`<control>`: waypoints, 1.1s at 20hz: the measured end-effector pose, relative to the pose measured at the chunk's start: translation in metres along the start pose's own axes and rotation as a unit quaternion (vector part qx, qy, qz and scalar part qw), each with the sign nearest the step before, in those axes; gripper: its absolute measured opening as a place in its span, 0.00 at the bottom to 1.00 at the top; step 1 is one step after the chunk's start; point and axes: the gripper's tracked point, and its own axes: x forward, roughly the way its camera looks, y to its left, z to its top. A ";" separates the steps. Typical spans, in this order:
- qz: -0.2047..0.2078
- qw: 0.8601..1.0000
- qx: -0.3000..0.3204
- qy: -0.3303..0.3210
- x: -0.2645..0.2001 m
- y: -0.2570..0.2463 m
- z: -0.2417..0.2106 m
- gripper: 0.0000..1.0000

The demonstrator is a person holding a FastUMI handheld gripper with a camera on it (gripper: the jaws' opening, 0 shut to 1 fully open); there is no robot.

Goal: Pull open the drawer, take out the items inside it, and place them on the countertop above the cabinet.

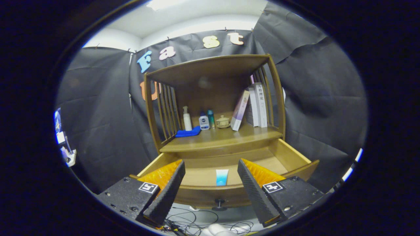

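With the drawer [226, 170] pulled out and the tube [222, 177] lying flat against its front wall, just ahead of the wide-open, empty tool [211, 183], a careless descent risked catching that wall or sliding the tube away

Recording booth w/ black cloth walls [98, 108]; wooden cabinet [216, 141], cables on floor [197, 218].
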 end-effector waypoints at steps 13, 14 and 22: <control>-0.035 0.987 0.004 0.156 0.128 0.008 0.039 1.00; -0.036 0.981 0.005 0.192 0.142 0.007 0.023 1.00; -0.092 0.906 -0.017 0.414 0.186 -0.033 -0.103 1.00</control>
